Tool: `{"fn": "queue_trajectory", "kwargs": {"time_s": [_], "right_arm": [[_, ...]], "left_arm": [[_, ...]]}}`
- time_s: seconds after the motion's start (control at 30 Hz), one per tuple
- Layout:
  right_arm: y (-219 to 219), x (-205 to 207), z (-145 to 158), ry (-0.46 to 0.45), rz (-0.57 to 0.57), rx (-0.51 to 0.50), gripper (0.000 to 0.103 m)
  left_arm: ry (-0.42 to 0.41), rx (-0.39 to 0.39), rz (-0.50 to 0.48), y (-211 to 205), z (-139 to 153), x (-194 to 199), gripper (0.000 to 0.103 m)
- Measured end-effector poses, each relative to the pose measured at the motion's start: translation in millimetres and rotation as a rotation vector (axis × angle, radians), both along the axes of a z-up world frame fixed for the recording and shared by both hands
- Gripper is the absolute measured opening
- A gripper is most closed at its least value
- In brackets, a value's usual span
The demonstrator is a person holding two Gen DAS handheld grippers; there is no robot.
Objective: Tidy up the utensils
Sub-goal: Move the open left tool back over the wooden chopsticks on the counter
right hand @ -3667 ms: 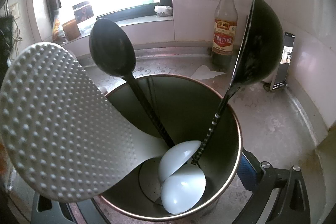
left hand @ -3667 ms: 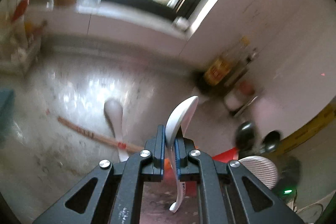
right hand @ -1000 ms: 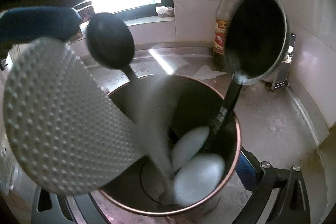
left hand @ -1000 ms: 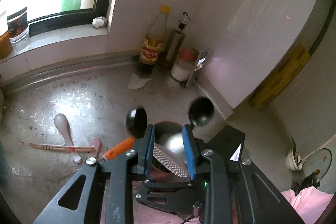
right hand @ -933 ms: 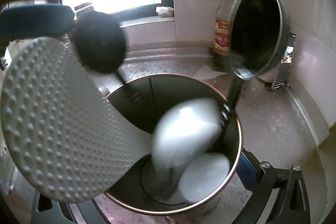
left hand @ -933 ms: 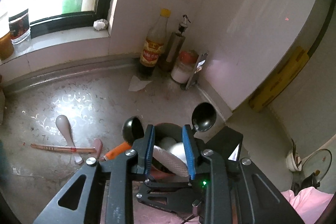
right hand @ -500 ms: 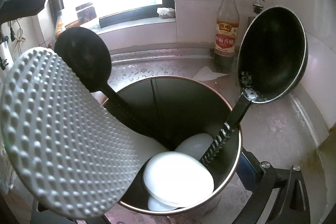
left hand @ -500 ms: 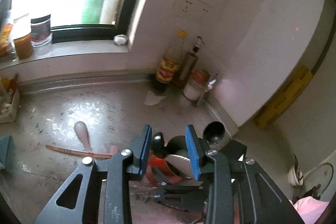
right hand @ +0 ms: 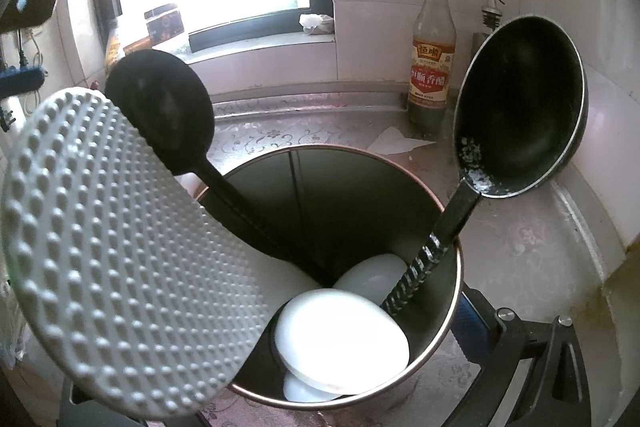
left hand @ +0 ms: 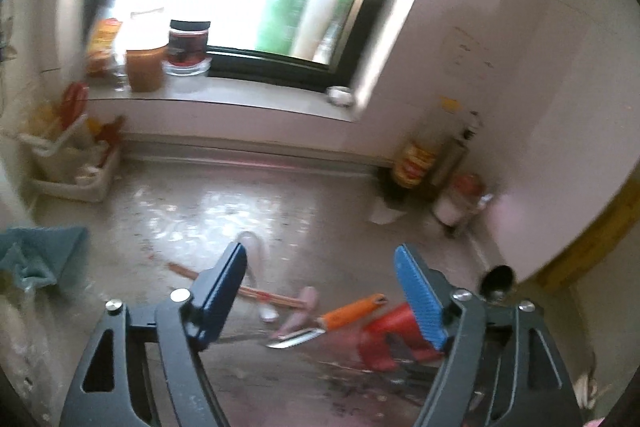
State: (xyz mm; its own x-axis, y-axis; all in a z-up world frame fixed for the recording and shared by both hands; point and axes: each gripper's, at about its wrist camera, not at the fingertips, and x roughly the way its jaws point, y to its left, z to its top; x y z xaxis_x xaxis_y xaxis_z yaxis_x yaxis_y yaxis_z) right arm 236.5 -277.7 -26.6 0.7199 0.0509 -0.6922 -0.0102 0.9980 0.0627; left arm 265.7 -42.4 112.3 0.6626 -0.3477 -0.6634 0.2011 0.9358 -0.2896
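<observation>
My right gripper (right hand: 276, 391) is shut on the metal utensil holder (right hand: 444, 211); one blue pad (right hand: 468, 323) presses its right wall. Inside stand a white dimpled rice paddle (right hand: 120, 247), a black spoon (right hand: 160, 107), a black ladle (right hand: 520, 103) and white spoons (right hand: 340, 339). My left gripper (left hand: 318, 253) hangs over the counter with its jaws opening wide and nothing between them. Beyond it lie a white spoon (left hand: 256, 255), chopsticks (left hand: 272, 297), a pink spoon (left hand: 302, 311) and an orange-handled knife (left hand: 348, 311). The holder's red side (left hand: 396, 327) shows at lower right.
A white rack (left hand: 72, 171) and a blue cloth (left hand: 40, 251) sit at the counter's left. Jars (left hand: 188, 47) line the window sill. A vinegar bottle (right hand: 432, 55), an oil bottle and a paper scrap (right hand: 396, 143) occupy the back right corner by the wall.
My left gripper let a white spoon drop into the holder, pulled back and swung left over the counter, and its jaws spread wide. The ladle turned in the holder. The right gripper stayed put.
</observation>
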Motion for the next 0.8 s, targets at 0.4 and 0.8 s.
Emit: {"fn": "queue_trajectory", "kwargs": {"time_s": [0.4,0.8], "right_arm": [[4.1,-0.1,0.7,0.005,0.000,-0.005,0.103],[7.7,1.6,-1.3,0.014,-0.002,-0.010,0.103]], "left_arm": [[-0.036,0.083,0.175,43.6,-25.1,4.9,0.093],[0.069,0.083,0.226,72.3,-87.8,24.8,0.094]]}}
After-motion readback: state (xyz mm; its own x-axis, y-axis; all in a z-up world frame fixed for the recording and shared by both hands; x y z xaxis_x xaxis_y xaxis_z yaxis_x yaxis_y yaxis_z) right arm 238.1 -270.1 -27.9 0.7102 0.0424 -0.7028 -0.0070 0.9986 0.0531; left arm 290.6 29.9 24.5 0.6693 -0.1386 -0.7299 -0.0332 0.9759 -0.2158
